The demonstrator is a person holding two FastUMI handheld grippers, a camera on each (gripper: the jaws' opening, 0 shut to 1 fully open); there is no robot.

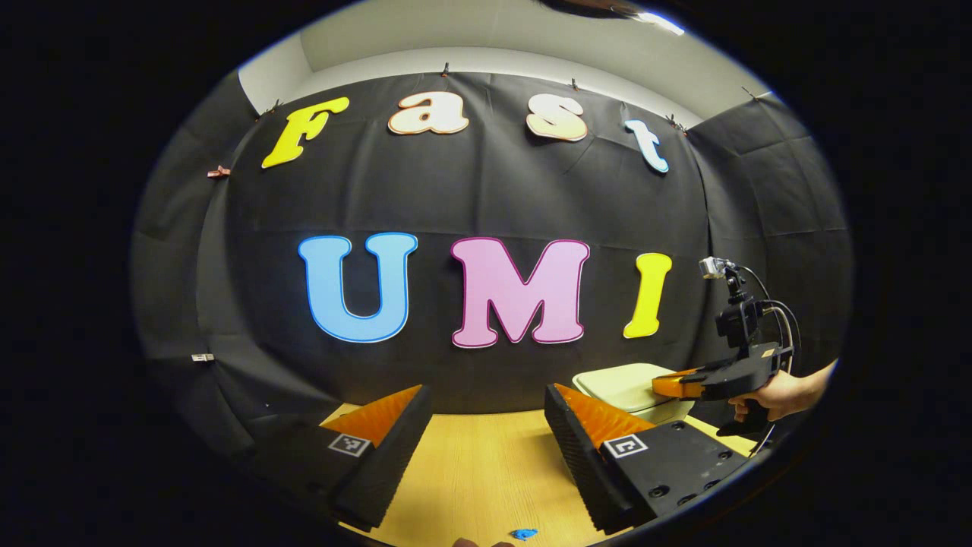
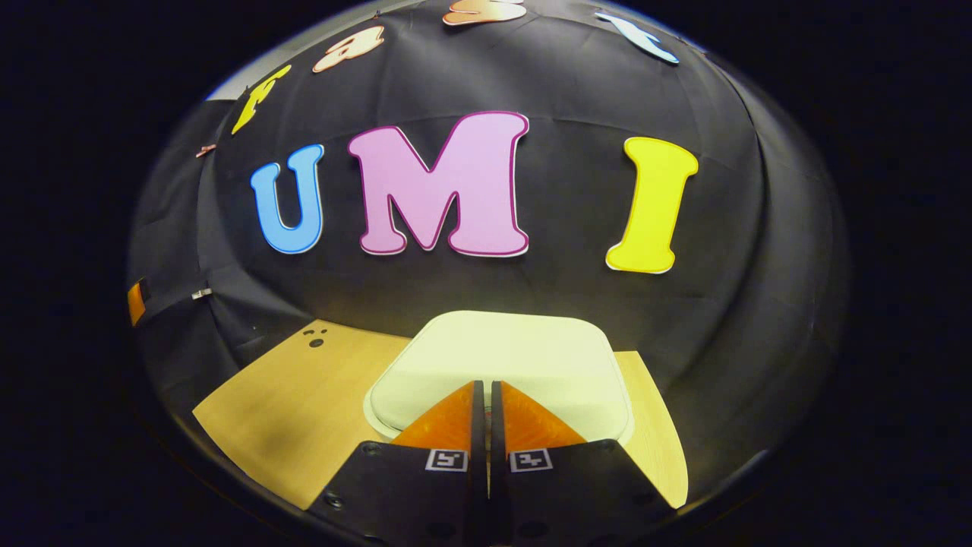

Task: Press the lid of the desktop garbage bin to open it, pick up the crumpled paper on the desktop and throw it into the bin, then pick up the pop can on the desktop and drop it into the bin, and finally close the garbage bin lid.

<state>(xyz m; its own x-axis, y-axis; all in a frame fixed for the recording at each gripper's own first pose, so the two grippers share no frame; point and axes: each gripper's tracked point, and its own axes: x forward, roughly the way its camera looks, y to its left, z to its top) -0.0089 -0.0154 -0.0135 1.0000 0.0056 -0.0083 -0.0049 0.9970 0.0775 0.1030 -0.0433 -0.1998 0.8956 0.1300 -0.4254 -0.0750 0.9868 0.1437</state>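
Two grippers over one light wooden table (image 1: 486, 471), with black cloth hung as the booth's wall (image 1: 486, 197) behind it and a strip of pale room wall (image 1: 531, 38) above the cloth. Left gripper view has the table running up to the cloth, and a small blue scrap (image 1: 524, 534) sits right at the bottom edge, too tiny and cut off to say what it is. The garbage bin (image 1: 619, 384) is at the back right of the table in that view, mostly hidden behind the left gripper's own finger and the other gripper, so you only get part of its pale lid. Right gripper view gives a better look: the bin's lid (image 2: 501, 357) is closed, flat and cream-coloured, the body underneath is out of sight, and a few dark marks (image 2: 314, 339) on the wood at the far left are too small to make out. Now the fingers: the left gripper (image 1: 486, 406) has its fingers (image 1: 391, 448) spread wide apart above bare table, holding nothing. The right gripper (image 2: 486, 395) has its fingers pressed together with just a thin slit between, tips over the near edge of the lid; can't tell if they're actually touching it. In the left gripper view you can see it held by a hand (image 1: 782, 395) coming in from the right, hovering at the bin's lid.
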